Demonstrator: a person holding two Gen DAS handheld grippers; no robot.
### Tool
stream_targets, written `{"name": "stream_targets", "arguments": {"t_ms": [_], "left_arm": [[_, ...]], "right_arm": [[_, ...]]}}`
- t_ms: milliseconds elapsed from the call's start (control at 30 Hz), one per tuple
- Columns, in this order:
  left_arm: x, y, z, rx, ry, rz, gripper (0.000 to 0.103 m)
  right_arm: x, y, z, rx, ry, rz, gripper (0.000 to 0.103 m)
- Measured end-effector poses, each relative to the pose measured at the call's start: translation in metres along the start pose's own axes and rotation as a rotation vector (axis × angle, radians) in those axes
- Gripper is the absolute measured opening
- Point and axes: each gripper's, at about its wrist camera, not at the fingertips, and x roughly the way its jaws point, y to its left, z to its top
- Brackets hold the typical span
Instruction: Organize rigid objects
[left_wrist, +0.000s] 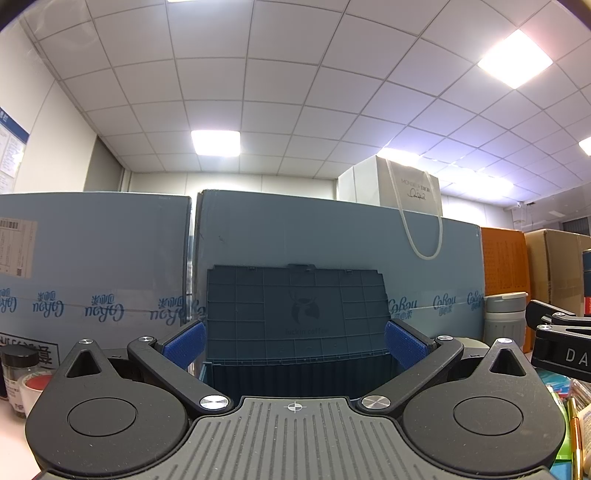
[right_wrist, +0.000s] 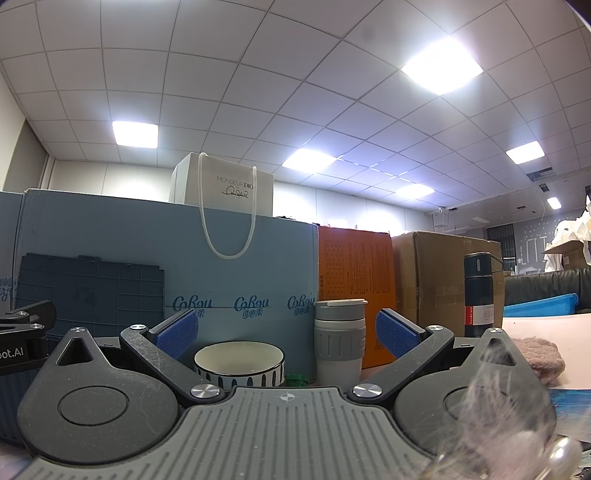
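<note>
Two grippers, left gripper (left_wrist: 294, 341) and right gripper (right_wrist: 286, 334), both spread wide, nothing between the pads. Hemmed behind by blue cartons (right_wrist: 236, 258); free tabletop (right_wrist: 546, 325) only toward the right. Straight ahead of left: open dark bin (left_wrist: 295, 365), lid (left_wrist: 295, 310) upright; ahead of right: bowl (right_wrist: 239, 363), with grey cup (right_wrist: 339, 339) just beside.

Left gripper (left_wrist: 294, 341) fingers (left_wrist: 183, 343) spread, facing open-lidded blue crate (left_wrist: 295, 314)

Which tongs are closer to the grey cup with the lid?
The right tongs. The grey lidded cup stands just ahead of them, near the right blue pad. The left tongs face the open dark blue bin; there the cup stands off to their right.
</note>
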Motion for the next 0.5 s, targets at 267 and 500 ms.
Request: {"name": "stream_targets", "arguments": {"t_ms": [267, 500], "left_arm": [[-0.0007, -0.0017, 0.0007, 0.004, -0.006, -0.003, 0.103], [-0.0055, -0.0023, 0.0005, 0.008, -0.031, -0.008, 0.103]], "right_arm": [[-0.0001, -0.0001, 0.0003, 0.0, 0.001, 0.0, 0.103], [0.0002, 0.0002, -0.0007, 0.0, -0.001, -0.001, 0.103]]}}
